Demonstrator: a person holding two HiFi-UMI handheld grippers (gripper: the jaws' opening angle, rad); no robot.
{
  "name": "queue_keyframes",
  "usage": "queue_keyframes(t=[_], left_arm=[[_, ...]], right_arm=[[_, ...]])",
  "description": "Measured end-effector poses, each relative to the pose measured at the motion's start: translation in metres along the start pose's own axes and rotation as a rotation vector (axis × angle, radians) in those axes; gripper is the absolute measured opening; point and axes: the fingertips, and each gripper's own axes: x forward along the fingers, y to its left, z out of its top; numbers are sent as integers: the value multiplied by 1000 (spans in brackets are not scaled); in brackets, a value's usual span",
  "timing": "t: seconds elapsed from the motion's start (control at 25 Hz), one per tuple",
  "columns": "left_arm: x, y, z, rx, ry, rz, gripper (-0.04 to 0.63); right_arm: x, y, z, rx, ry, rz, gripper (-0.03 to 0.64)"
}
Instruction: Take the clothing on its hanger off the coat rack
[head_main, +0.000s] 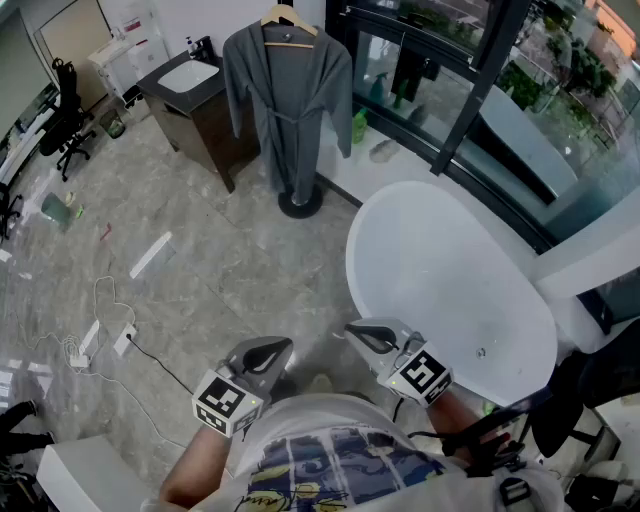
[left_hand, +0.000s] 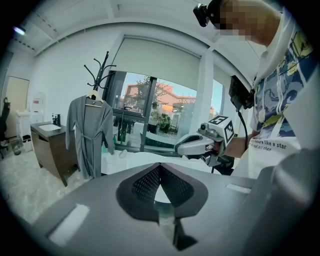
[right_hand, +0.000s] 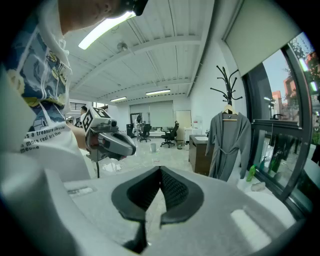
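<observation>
The left claw (head_main: 268, 350) is closed: in the left gripper view its two dark ribbed pads (left_hand: 147, 182) meet at the tips with nothing between them. The right claw (head_main: 362, 335) is closed too; in the right gripper view its pads (right_hand: 172, 190) touch at the tips and hold nothing. Both claws hang low and close to the person's body, side by side and pointing forward. Each shows in the other's view, the right claw (left_hand: 192, 145) from the left and the left claw (right_hand: 117, 142) from the right.

Just beside the right claw is the rim of a white oval bathtub (head_main: 450, 290). Grey marble floor (head_main: 200, 250) lies under the left claw, with white cables (head_main: 105, 335) trailing over it toward its left edge.

Well apart from both claws, at the floor's far edge by the glass wall (head_main: 470, 90), stands the black coat rack (head_main: 300, 203). A grey robe (head_main: 290, 100) hangs on it from a wooden hanger (head_main: 288, 22), its belt tied at the waist. The robe hangs between a dark vanity cabinet (head_main: 195, 100) with a white sink on its left and the bathtub on its right. Neither claw touches the robe, hanger or rack.
</observation>
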Motion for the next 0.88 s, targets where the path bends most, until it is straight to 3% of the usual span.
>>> queue_keyframes(t=[0.52, 0.88], left_arm=[[8, 21, 2, -30, 9, 17, 2], [22, 104, 15, -61, -19, -7, 2]], right_arm=[[15, -20, -12, 33, 26, 31, 2], [78, -50, 5, 52, 41, 53, 57]])
